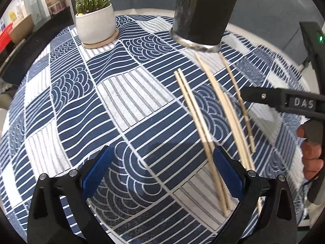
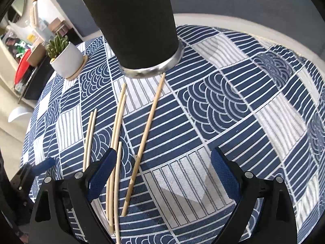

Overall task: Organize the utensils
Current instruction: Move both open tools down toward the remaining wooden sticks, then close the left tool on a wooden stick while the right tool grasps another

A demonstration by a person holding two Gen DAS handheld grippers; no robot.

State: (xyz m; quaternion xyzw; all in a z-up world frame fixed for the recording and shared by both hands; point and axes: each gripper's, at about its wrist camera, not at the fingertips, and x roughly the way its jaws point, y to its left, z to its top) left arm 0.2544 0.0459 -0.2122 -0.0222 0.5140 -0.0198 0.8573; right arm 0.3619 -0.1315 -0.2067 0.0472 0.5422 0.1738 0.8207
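Several pale wooden chopsticks (image 1: 217, 109) lie loose on a blue and white patterned tablecloth (image 1: 121, 101), in front of a tall black holder cup (image 1: 203, 12) with a metal base. My left gripper (image 1: 162, 166) is open and empty, low over the cloth, its right finger beside the nearest chopsticks. In the right wrist view the chopsticks (image 2: 117, 134) lie left of centre below the black cup (image 2: 134, 24). My right gripper (image 2: 162, 170) is open and empty above them; it also shows at the right of the left wrist view (image 1: 284, 99).
A cactus in a white pot (image 1: 95, 22) on a wooden saucer stands at the far left of the table. The table's pale rim (image 2: 243, 22) curves behind the cup. Shelves with boxes and a red basket (image 2: 22, 67) lie beyond the left edge.
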